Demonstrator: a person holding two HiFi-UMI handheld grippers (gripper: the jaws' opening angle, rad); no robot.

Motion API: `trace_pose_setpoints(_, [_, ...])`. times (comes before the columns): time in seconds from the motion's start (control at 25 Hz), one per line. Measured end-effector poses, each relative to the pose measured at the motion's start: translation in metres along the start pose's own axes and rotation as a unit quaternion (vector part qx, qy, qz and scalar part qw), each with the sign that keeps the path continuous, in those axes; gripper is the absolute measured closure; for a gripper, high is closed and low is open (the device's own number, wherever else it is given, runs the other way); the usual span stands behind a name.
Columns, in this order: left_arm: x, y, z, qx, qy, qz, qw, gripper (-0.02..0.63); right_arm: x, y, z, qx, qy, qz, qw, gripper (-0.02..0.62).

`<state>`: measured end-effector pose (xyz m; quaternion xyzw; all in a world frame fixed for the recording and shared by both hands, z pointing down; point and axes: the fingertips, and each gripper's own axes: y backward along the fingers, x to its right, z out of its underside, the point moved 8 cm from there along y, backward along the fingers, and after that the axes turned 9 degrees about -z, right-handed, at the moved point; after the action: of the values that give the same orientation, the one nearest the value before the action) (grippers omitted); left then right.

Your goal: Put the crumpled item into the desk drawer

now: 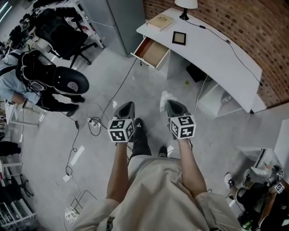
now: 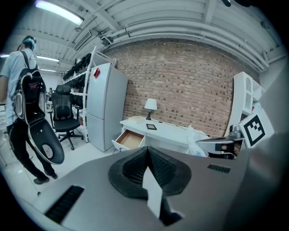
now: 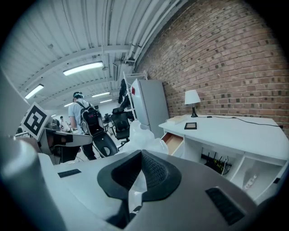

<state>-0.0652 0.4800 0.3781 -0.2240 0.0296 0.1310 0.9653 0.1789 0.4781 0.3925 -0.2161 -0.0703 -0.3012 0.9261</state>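
Observation:
A crumpled white plastic item (image 1: 167,96) sticks out of my right gripper (image 1: 171,105), which is shut on it; in the right gripper view the crumpled item (image 3: 141,135) bulges above the closed jaws (image 3: 141,157). My left gripper (image 1: 127,107) is held beside it, shut with nothing in it, its jaws (image 2: 146,152) pressed together. The white desk (image 1: 212,49) stands ahead by the brick wall, its wooden drawer (image 1: 152,52) pulled open at the left end. That drawer (image 2: 129,139) (image 3: 174,140) also shows in both gripper views, some way off.
On the desk are a lamp (image 1: 185,6), a book (image 1: 160,21) and a dark frame (image 1: 179,38). A grey fridge (image 1: 115,22) stands left of the drawer. A person with a backpack (image 1: 34,76) and office chairs are at left. Cables and a power strip (image 1: 94,122) lie on the floor.

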Motion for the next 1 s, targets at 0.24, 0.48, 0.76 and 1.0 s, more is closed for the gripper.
trace_pose_setpoints(0.24, [-0.023,-0.049,-0.014,-0.021,0.001,0.030,0.9993,0.591,0.001,-0.040,-0.002,-0.014,-0.016,0.017,1.000,0.571])
trace_pose_setpoints(0.48, [-0.040,-0.099,-0.031,-0.031,0.015,0.052,0.9981,0.591,0.006,-0.077,0.000,-0.034,-0.019,0.032,0.999,0.571])
trace_pose_setpoints(0.76, [-0.075,-0.150,-0.045,-0.048,0.011,0.084,0.9953,0.591,0.012,-0.137,-0.013,-0.044,-0.031,0.050,0.997,0.571])
trace_pose_setpoints(1.0, [-0.117,-0.187,-0.063,-0.044,-0.003,0.110,0.9929,0.591,0.010,-0.192,-0.023,-0.044,-0.032,0.076,0.996,0.571])
